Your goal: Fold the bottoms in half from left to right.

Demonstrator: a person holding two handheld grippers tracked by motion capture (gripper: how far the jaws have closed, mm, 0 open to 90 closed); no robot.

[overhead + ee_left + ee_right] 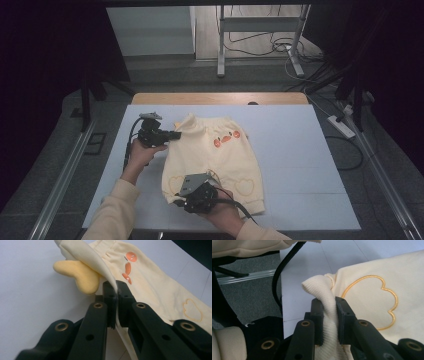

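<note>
Left gripper [172, 135], black two-jaw tool in the person's left hand [141, 152], sits at the left edge of the pale yellow cotton child's trousers [212, 162]. Left gripper view: jaws clenched tight on a thin fold of the trousers' waistband edge, cloth pinched flat between the two pads [110, 303] and rising up and away past the tips. Just left of the jaw tips, a darker yellow padded flap [80, 273] hangs off the lifted cloth. Right of the jaws and beyond the tips, orange fruit print [128, 266] on the trousers' front; farther right, an orange outline stitch shape [192, 310].

The trousers lie flat on the white table cover [300, 150], waist end far from the person, leg cuffs near.

Right gripper [181, 202], same black tool in the right hand [222, 210], at the near left cuff. Right gripper view: jaws grasp the ribbed cream cuff [322, 290], cloth bunched between the pads and bulging above the tips. Right of the jaws, the orange stitched cloud-like outline [372, 300] lies flat on the leg. Left of the jaws, black cable [283, 267] runs up over the table cover's edge, grey floor [249, 297] below. Cream sleeve [227, 347] at the bottom left.
</note>
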